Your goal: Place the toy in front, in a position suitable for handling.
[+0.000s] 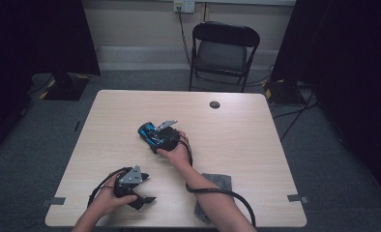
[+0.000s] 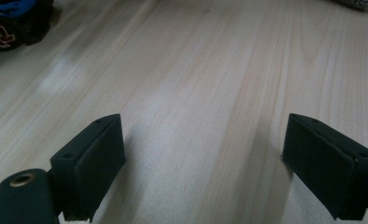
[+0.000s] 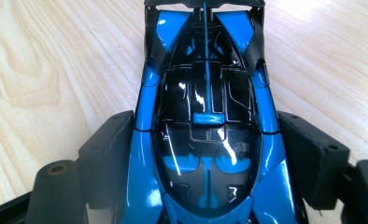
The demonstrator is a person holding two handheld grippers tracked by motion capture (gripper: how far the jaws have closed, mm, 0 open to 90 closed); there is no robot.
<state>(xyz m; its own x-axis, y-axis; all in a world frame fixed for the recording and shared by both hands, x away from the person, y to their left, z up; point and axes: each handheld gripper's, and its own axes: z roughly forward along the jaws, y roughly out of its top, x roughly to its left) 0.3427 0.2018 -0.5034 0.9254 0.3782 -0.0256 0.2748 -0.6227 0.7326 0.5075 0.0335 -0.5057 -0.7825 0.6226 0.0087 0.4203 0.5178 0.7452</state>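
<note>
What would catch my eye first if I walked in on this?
The glossy blue-and-black toy car at the table's middle, with the right gripper set around its sides. Nearer the front edge, the left gripper rests open on bare wood, and a grey cloth lies by the right forearm.

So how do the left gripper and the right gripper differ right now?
The right gripper has its jaws against both sides of the blue and black toy car; the left gripper has nothing between its jaws, just bare table. In the high view the right gripper sits mid-table, while the left gripper rests near the front edge. Both are hand-held, with black jaws.
</note>
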